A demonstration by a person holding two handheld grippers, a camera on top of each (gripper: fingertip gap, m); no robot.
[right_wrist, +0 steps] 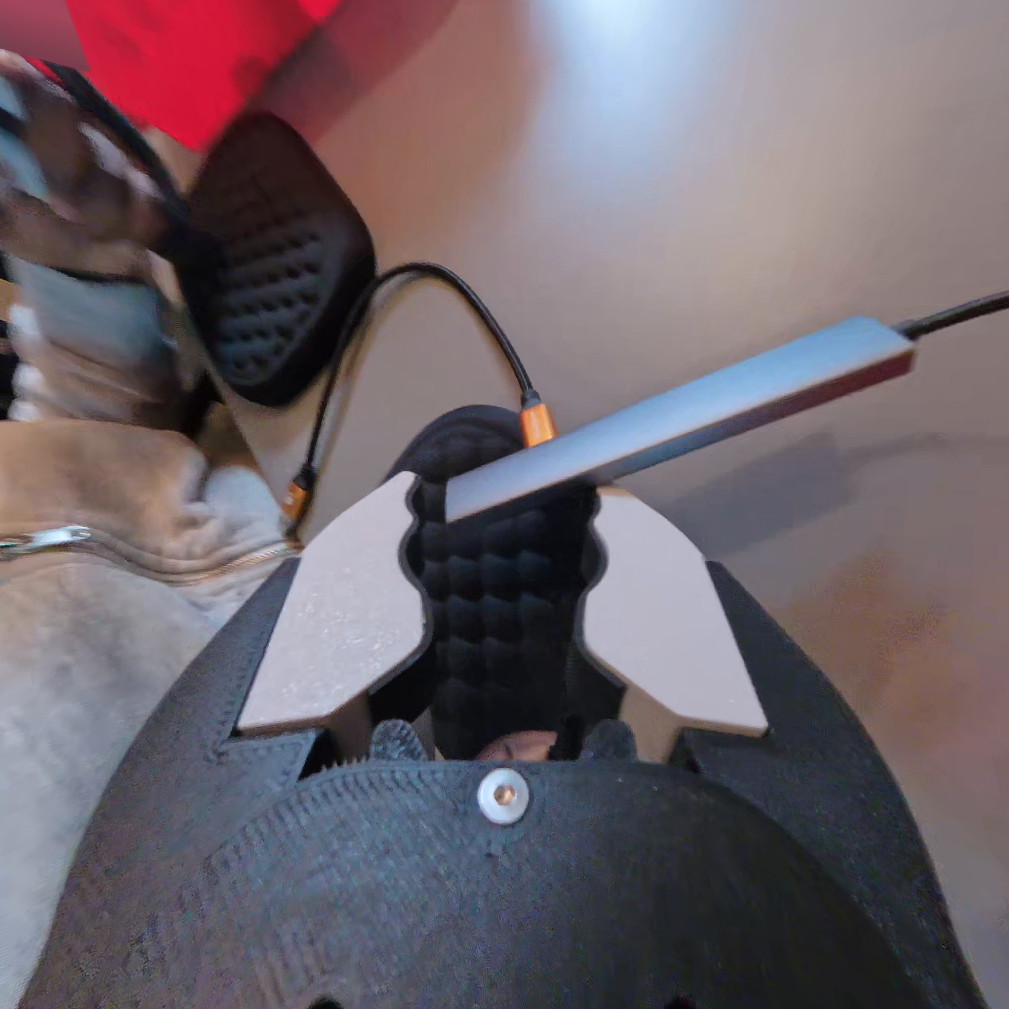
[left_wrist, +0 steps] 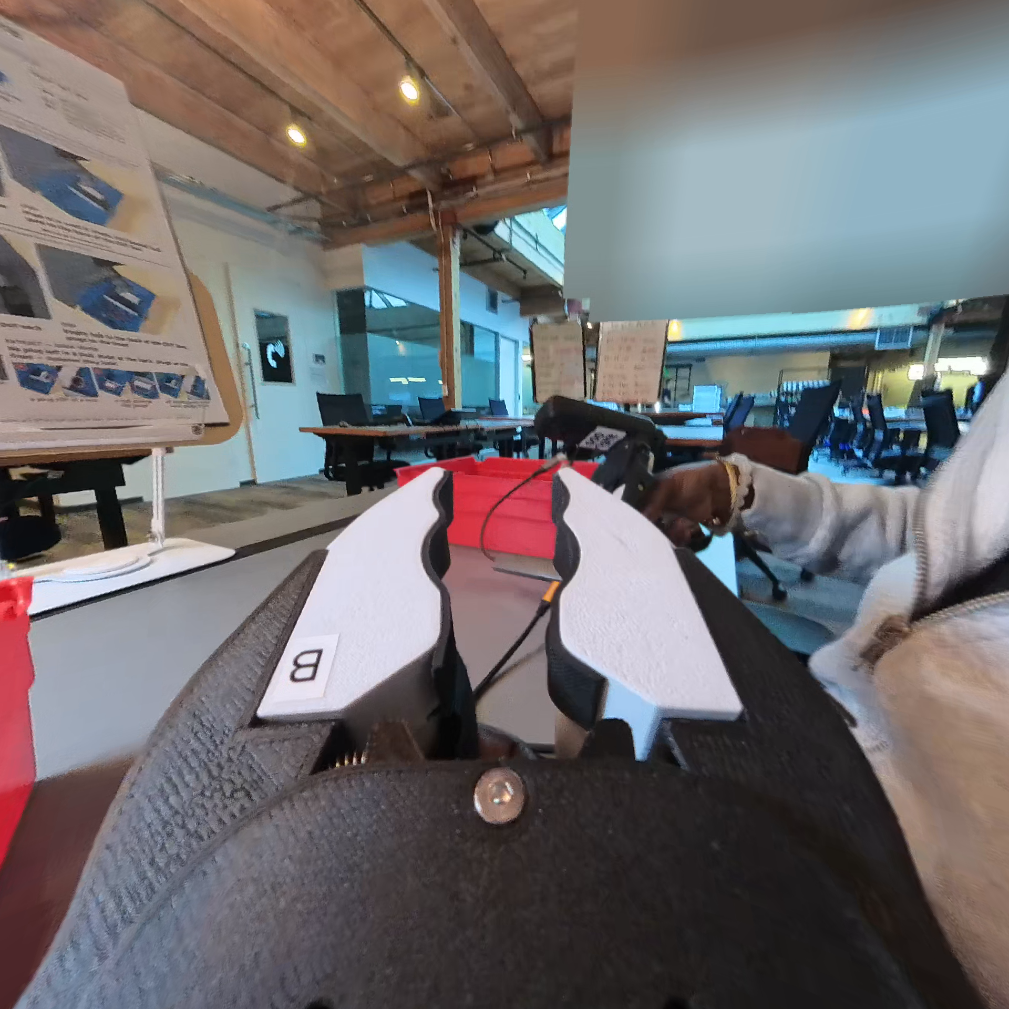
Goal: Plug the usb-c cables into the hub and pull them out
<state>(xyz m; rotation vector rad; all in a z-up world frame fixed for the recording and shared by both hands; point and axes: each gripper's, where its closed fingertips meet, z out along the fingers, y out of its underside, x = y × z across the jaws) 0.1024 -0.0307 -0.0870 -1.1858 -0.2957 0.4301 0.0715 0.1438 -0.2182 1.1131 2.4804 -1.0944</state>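
Observation:
My right gripper [right_wrist: 505,486] is shut on the near end of a slim grey hub [right_wrist: 710,393] and holds it tilted above the table, with its shadow below. A black usb-c cable [right_wrist: 437,270] has one orange plug [right_wrist: 538,426] seated in the hub's side; its other orange plug [right_wrist: 297,497] hangs free by the left gripper's black finger pad [right_wrist: 273,306]. My left gripper [left_wrist: 502,480] is open. The cable [left_wrist: 508,650] runs loose between its fingers up to the plugged orange connector [left_wrist: 551,592] at the hub [left_wrist: 524,570]. The right gripper [left_wrist: 622,464] shows behind, in a person's hand.
A red bin [left_wrist: 491,508] stands just beyond the hub on the grey table [left_wrist: 136,644]; another red bin [left_wrist: 13,682] is at the left edge. A printed board on a white stand [left_wrist: 82,273] is at the far left. A person's light sleeve [left_wrist: 819,518] fills the right. The tips of one gripper are about 25 centimeters away from the tips of the other.

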